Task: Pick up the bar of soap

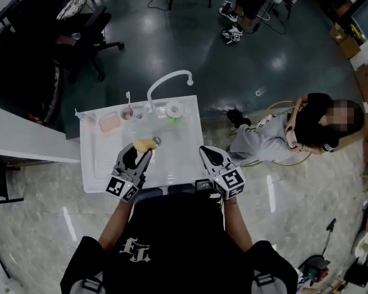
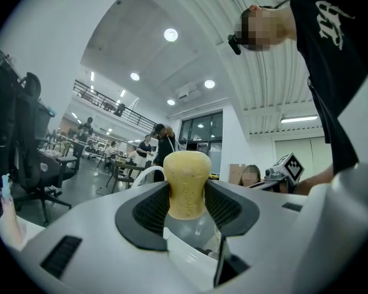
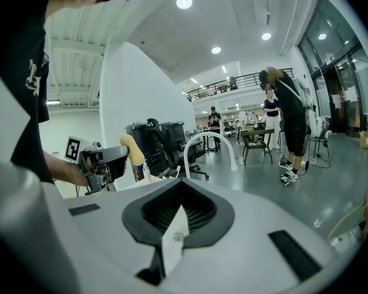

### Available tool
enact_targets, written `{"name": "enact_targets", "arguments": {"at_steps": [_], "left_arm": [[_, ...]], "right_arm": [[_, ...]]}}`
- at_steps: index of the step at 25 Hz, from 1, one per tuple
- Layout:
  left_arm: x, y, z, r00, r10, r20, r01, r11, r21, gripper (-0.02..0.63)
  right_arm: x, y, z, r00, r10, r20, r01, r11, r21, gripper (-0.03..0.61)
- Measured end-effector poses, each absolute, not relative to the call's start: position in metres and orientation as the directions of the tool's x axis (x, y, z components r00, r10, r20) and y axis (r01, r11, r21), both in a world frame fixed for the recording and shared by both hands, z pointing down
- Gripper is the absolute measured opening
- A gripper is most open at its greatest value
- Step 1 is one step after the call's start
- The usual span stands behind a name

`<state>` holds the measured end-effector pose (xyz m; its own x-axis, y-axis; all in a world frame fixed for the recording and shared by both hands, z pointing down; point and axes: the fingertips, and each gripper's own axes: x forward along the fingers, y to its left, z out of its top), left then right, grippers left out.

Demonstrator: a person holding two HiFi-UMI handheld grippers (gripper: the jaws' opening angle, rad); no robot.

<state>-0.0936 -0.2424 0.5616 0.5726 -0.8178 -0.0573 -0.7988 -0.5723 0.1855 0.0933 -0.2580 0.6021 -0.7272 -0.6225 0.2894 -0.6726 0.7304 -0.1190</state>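
- My left gripper (image 1: 138, 155) has its jaws clamped on the bar of soap (image 1: 144, 144). In the left gripper view the two dark ribbed pads press on the bar's lower half from either side, and its top stands out past them.
- The bar of soap (image 2: 186, 185) is pale yellow and matte with a faint speckle. It has a rounded top and narrows to a waist where the pads bite.
- From the head view, the soap sits over the middle of the white surface (image 1: 184, 164), a little toward its left edge. In the right gripper view I see the left gripper (image 3: 104, 158) holding the soap (image 3: 130, 149) up, clear of the surface.
- My right gripper (image 1: 208, 155) hangs over the near right corner of the surface. In its own view the right gripper (image 3: 181, 201) has its jaws together. The black ribbed pads meet at the tip with nothing between them.
- Both grippers have smooth grey-white shells, and each carries a cube with black-and-white square markers.
- The surface is glossy white with a shallow basin. A curved white faucet (image 1: 168, 78) arches up from its far edge.
- Along that far edge lie a pink rectangular dish (image 1: 109, 122) toward the left corner and a round white-and-green object (image 1: 174, 110) just right of the faucet base. I cannot tell what that object is.
- A person (image 1: 294, 130) sits on the floor well off the surface's right edge.
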Motion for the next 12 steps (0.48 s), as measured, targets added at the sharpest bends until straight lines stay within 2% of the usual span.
{"name": "enact_targets", "arguments": {"at_steps": [12], "left_arm": [[-0.084,-0.238,0.559,0.583,-0.809,-0.074,-0.786,-0.584,0.201,0.190]], "right_arm": [[0.096,-0.256,0.589,-0.728,-0.621,0.292,-0.667,0.740,-0.090,0.008]]}}
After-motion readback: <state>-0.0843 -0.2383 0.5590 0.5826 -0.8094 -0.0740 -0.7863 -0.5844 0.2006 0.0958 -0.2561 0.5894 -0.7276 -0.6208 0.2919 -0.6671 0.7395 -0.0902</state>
